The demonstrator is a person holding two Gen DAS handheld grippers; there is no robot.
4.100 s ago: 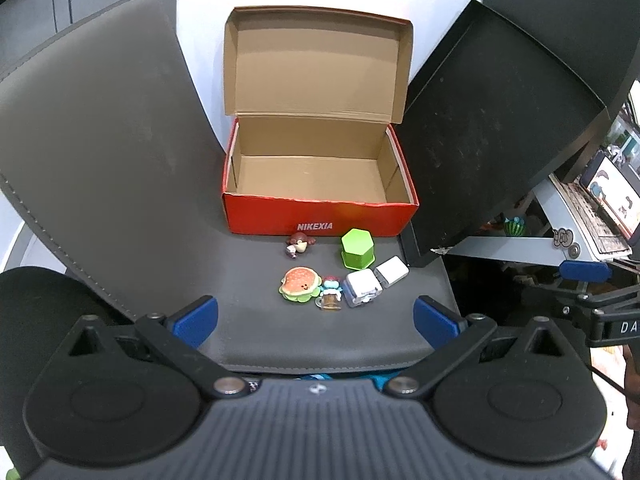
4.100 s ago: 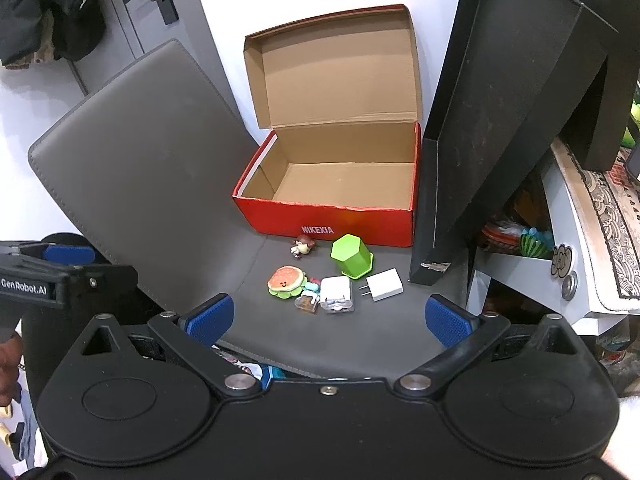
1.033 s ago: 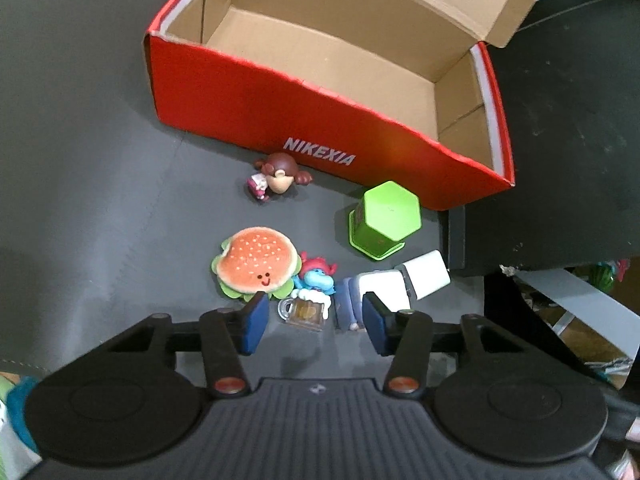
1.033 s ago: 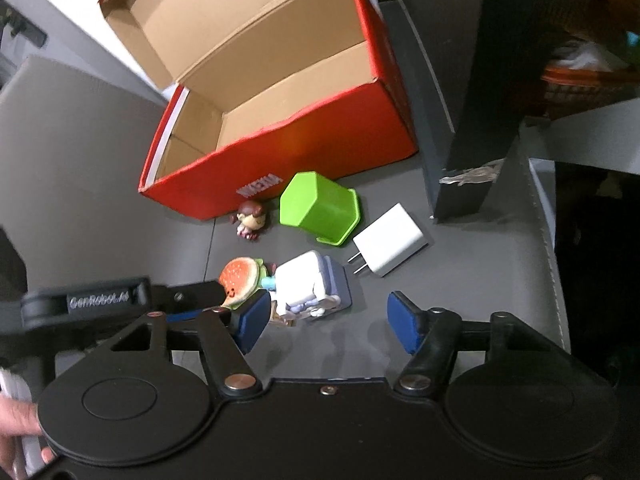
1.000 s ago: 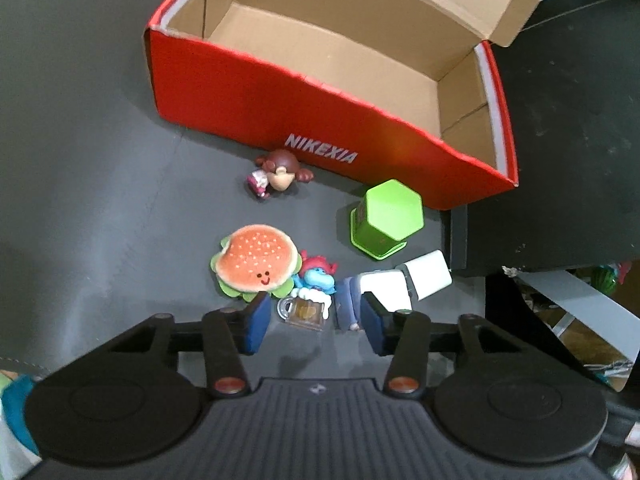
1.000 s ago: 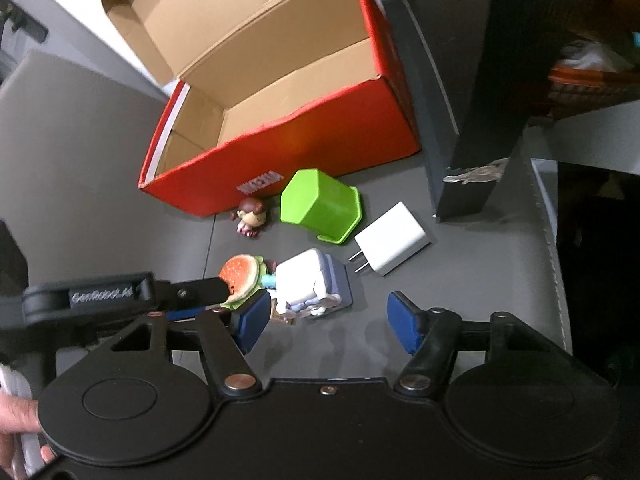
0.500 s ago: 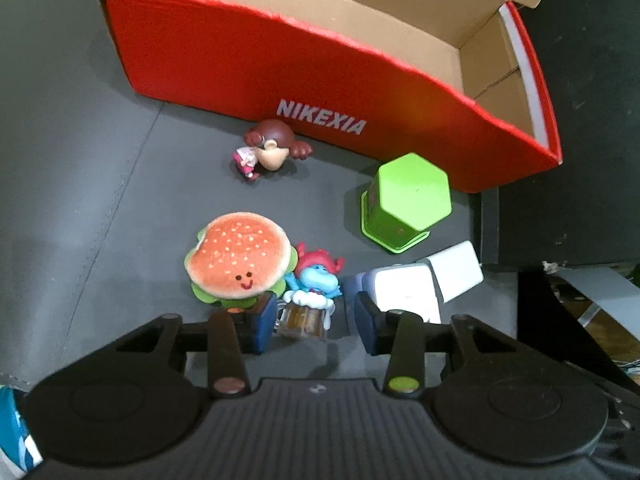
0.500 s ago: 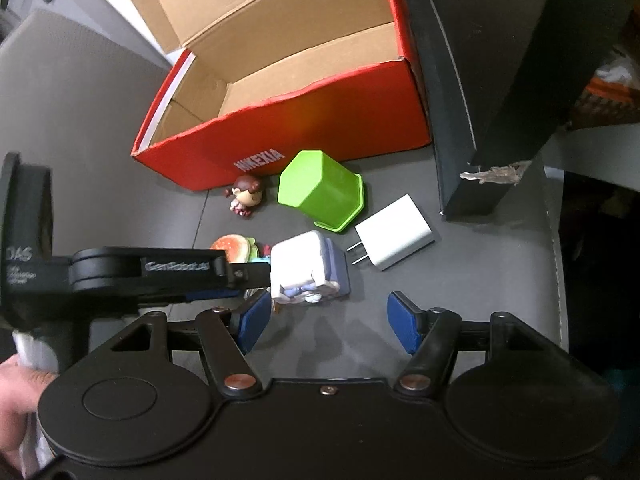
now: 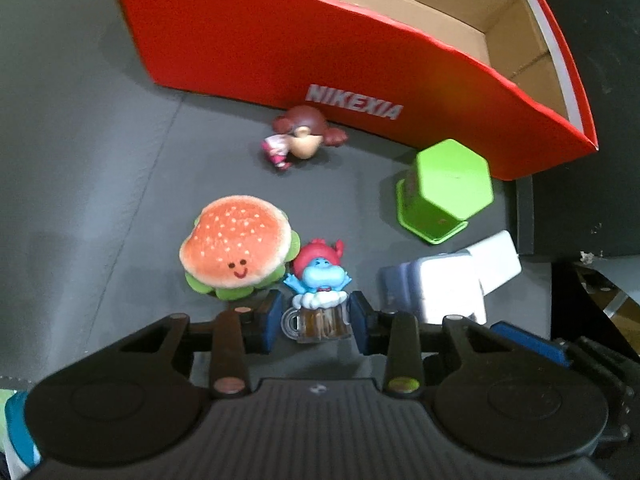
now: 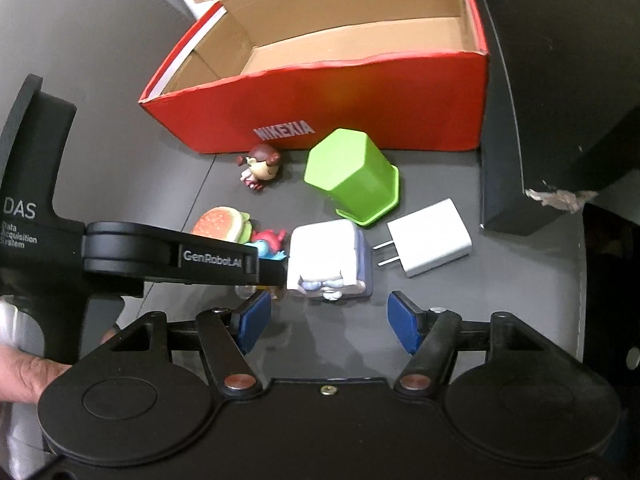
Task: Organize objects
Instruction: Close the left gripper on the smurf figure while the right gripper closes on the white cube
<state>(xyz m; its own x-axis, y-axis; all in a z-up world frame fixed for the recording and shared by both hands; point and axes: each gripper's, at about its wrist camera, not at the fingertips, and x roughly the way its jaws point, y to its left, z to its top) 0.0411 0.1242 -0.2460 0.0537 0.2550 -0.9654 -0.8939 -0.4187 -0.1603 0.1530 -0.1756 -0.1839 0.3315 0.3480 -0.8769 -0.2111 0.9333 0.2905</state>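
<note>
The left tongs (image 9: pixel 316 320) sit narrow around the little blue toy with a beer mug (image 9: pixel 318 304), so squeeze gently; the right tongs (image 10: pixel 328 318) wait wide.

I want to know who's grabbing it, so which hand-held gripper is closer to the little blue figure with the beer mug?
Left. The left hand-held gripper brackets the blue figure's beer mug between its pads. The right hand-held gripper sits off to the side, in front of the white cube toy.

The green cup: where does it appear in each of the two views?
Left wrist view: the green cup is right of centre, upside down, below the red box's right end.
Right wrist view: centre, just below the box front.
Shared landmark: the NIKEXIA lettering.
</note>
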